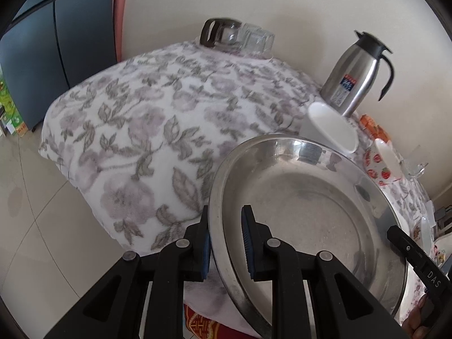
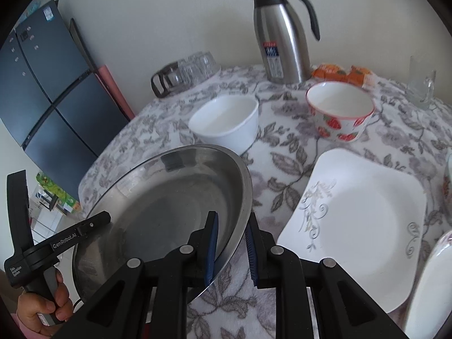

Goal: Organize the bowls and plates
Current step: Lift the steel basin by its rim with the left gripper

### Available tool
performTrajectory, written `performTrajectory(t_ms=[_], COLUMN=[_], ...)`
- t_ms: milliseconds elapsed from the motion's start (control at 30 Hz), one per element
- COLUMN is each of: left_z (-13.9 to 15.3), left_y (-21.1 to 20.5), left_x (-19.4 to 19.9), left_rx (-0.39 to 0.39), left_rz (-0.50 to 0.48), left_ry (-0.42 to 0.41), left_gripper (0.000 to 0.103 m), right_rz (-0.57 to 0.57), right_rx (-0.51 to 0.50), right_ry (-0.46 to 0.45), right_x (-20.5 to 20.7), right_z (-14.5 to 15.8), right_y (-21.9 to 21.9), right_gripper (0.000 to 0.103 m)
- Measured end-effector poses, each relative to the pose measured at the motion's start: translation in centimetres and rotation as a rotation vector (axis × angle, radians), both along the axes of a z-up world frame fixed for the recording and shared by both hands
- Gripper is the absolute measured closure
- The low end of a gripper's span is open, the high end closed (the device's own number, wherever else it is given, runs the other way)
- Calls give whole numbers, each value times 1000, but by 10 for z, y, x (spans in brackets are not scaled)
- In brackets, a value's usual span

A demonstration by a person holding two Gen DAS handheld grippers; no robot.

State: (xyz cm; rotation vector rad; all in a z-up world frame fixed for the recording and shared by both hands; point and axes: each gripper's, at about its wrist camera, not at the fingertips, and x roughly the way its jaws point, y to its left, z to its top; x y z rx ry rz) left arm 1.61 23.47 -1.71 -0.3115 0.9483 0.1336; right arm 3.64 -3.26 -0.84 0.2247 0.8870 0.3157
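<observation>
A wide steel plate [image 1: 305, 206] is held tilted above the flowered tablecloth by both grippers. My left gripper [image 1: 227, 243] is shut on its left rim. My right gripper [image 2: 233, 250] is shut on its right rim; the steel plate [image 2: 158, 212] fills the lower left of the right wrist view. A square white plate [image 2: 358, 226] lies flat to the right. A white bowl [image 2: 226, 124] and a strawberry bowl [image 2: 340, 111] stand behind. In the left wrist view the white bowl [image 1: 330, 130] shows behind the steel plate.
A steel thermos jug [image 2: 282, 36] stands at the back, with upturned glasses [image 2: 195, 67] to its left and an orange packet [image 2: 341, 73] to its right. A glass mug [image 2: 421, 84] is far right. Another white plate's rim [image 2: 432, 282] shows at lower right. A dark fridge [image 2: 42, 90] stands left.
</observation>
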Motion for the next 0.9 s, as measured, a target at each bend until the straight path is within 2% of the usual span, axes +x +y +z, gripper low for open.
performTrajectory(t_ms=[267, 400, 500, 700, 900], left_z=[44, 61, 72, 76, 65], left_y=[-41, -74, -100, -152, -193], left_x=[2, 9, 16, 31, 41], left_rx=[28, 41, 46, 36, -18], left_rz=[-68, -123, -165, -248, -312], left_ry=[-80, -106, -121, -103, -59], left_gripper=[82, 82, 82, 82, 82], right_rz=[-77, -147, -215, -347, -446], right_rx=[3, -5, 24, 64, 65], right_ry=[-93, -121, -115, -110, -101], right_x=[-17, -24, -28, -39, -51], right_z=[32, 40, 38, 34, 27], right_y=[-44, -74, -99, -148, -185], right_gripper=[82, 82, 82, 82, 82])
